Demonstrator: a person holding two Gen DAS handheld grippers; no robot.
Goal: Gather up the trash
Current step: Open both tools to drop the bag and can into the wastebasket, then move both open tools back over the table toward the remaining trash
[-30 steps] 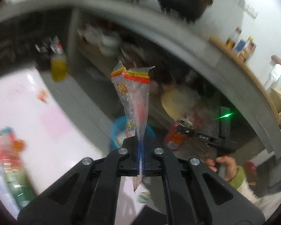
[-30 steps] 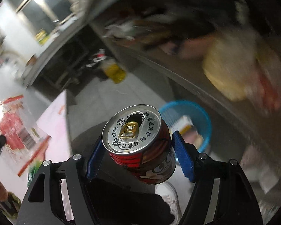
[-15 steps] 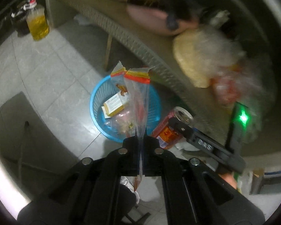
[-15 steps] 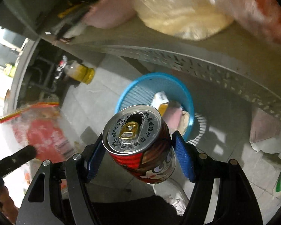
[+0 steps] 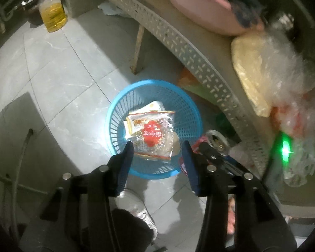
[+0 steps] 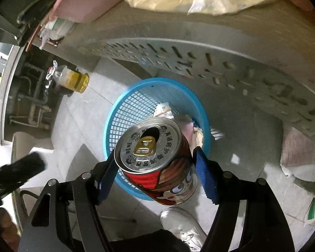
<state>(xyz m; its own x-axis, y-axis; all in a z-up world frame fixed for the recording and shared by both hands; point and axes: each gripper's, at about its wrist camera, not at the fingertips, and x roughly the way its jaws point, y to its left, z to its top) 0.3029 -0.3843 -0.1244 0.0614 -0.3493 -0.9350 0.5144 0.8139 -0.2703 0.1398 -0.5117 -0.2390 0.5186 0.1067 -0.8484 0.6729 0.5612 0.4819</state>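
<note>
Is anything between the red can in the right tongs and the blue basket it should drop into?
Nothing visible. The red can, clamped in the right tongs, hangs over the near rim of the blue basket, whose mouth is open; only wrappers lie inside.

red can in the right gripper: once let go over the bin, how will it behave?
The red can is opened, tab hole showing, so probably near-empty and light. Its smooth round wall could slip between the right gripper pads. Dropped, it may roll or bounce on the wrappers in the blue basket.
</note>
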